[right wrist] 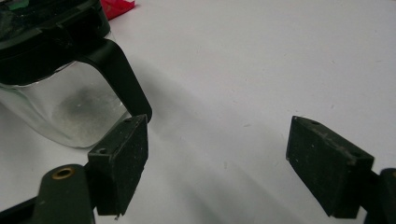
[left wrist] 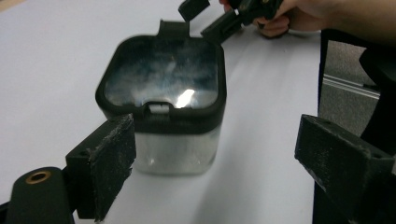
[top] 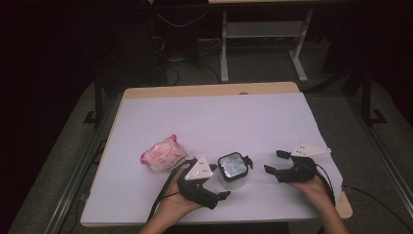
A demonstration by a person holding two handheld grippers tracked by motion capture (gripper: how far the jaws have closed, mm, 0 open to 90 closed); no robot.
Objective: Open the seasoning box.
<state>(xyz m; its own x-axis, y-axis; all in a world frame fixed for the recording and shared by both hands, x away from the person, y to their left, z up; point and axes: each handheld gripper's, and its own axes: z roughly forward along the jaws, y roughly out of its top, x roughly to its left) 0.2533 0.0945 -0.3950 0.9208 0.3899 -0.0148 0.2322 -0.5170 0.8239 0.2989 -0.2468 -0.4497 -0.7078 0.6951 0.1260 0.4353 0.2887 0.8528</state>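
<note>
- White-covered table (top: pixel 204 117): we see a clear square jar with a black lid (top: pixel 232 169) near its front edge.
- Left gripper (top: pixel 221 187): jaws wide apart, empty, just beside the jar.
- Right gripper (top: pixel 273 162): jaws apart, empty, near the jar's handle (right wrist: pixel 122 77).
- Pink-and-white crinkled packet (top: pixel 163 153): left of the jar.

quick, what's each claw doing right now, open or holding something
Left claw: open, holding nothing, just short of the clear square container with the black lid.
Right claw: open, holding nothing, beside that container.

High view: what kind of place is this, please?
Probably a lab or workshop set up for recording: a white-covered table on a metal frame, loose cables on the floor behind, and another bench frame.
</note>
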